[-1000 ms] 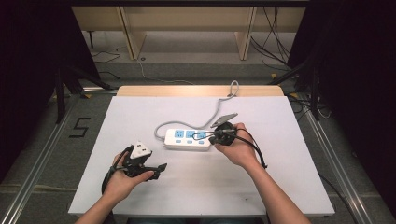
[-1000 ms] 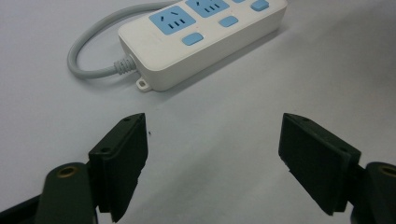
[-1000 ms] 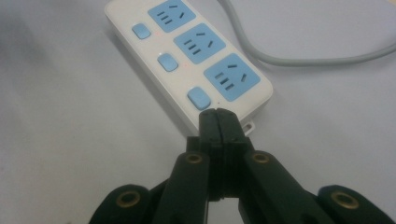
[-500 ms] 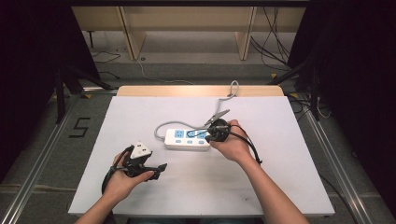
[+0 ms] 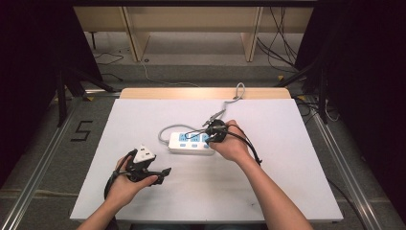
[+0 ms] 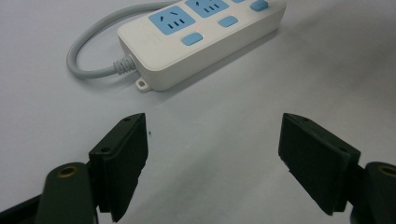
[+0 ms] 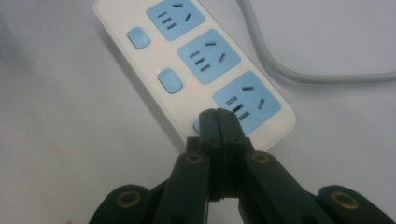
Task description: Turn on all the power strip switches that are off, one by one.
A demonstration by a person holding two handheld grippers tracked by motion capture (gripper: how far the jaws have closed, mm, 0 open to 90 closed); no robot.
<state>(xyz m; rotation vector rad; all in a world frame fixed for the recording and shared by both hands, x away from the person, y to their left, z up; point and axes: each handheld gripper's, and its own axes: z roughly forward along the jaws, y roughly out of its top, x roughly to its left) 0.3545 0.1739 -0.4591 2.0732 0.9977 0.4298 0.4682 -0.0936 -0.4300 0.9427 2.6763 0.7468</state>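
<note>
One white power strip (image 5: 191, 143), three blue sockets, three blue switches, two claws, one white table (image 5: 287, 182)

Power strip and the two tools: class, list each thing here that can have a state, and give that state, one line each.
Power strip: flat on the table, sockets up, nothing plugged in.
Switch lights: small red lights glow beside two switches.
Third switch: mostly hidden under the right tool's tip; state unclear.
Grey cord: attached, curving away from the strip.
Left tool: open, empty, above bare table.
Right tool: shut, empty, tip at the third switch.
</note>
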